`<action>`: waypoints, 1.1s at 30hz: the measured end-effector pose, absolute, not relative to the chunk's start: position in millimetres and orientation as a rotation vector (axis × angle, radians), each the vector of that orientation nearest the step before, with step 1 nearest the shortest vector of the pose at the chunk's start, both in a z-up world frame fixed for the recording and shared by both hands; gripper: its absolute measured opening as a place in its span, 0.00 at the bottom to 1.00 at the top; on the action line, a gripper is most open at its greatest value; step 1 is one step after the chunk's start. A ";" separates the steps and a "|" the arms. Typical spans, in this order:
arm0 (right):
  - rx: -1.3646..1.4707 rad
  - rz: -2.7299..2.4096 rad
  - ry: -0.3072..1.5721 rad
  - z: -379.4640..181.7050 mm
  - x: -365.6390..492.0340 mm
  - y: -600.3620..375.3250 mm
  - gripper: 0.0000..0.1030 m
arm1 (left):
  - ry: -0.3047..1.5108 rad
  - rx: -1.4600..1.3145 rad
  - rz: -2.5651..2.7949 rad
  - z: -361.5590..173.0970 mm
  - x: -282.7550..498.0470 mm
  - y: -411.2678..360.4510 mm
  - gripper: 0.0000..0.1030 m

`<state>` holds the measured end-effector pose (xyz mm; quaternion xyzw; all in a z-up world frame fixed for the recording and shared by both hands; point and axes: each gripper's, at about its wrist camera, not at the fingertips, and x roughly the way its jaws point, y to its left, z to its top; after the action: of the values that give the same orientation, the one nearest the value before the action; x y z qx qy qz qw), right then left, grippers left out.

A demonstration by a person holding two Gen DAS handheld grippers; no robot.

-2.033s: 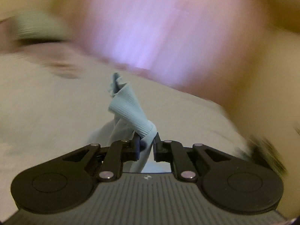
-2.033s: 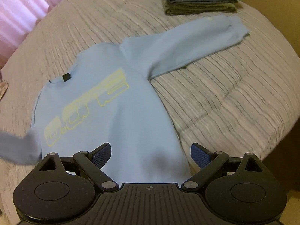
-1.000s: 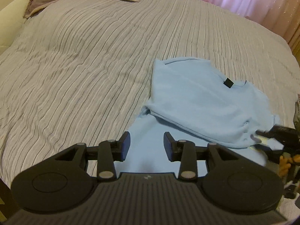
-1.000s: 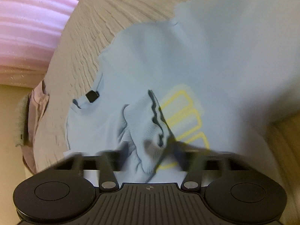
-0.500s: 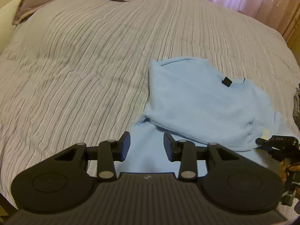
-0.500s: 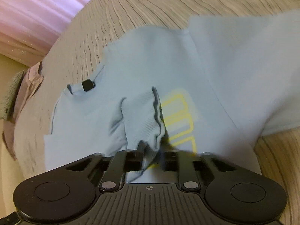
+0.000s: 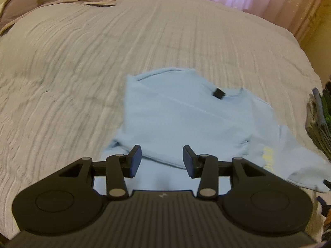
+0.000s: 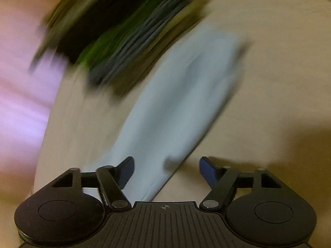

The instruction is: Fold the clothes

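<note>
On bed (image 7: 82,62), 1 sweatshirt (image 7: 186,124), 2 tongs parted

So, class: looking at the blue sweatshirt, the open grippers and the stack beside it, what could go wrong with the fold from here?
1. The right gripper hangs open over the unfolded sleeve, which lies close to the stack; a careless grab might topple it.
2. The sweatshirt has one side folded over loosely; the left gripper holds nothing, so a tug could undo it.

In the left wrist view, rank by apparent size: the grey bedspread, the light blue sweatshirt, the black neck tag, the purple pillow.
1. grey bedspread
2. light blue sweatshirt
3. purple pillow, though it lies farther away and is cut off by the frame
4. black neck tag
</note>
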<state>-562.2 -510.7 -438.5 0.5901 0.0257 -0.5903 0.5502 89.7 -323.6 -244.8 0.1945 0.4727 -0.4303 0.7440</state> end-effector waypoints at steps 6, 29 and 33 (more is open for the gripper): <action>1.453 -1.486 -0.115 -449.9 -635.7 -532.1 0.60 | 1.056 0.418 -0.958 -246.2 70.0 -341.3 0.38; 0.411 -1.076 0.373 -253.0 -312.1 -464.7 0.11 | 1.101 0.267 -0.930 -241.1 132.6 -282.5 0.38; 0.261 -0.774 0.359 -235.8 -186.5 -380.9 0.12 | 1.086 0.212 -0.921 -234.9 170.8 -249.8 0.38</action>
<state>-186.5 -380.9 -235.8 0.1263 0.1736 -0.3741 0.9022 170.8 -249.8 -234.9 0.0971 0.4975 -0.4216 0.7519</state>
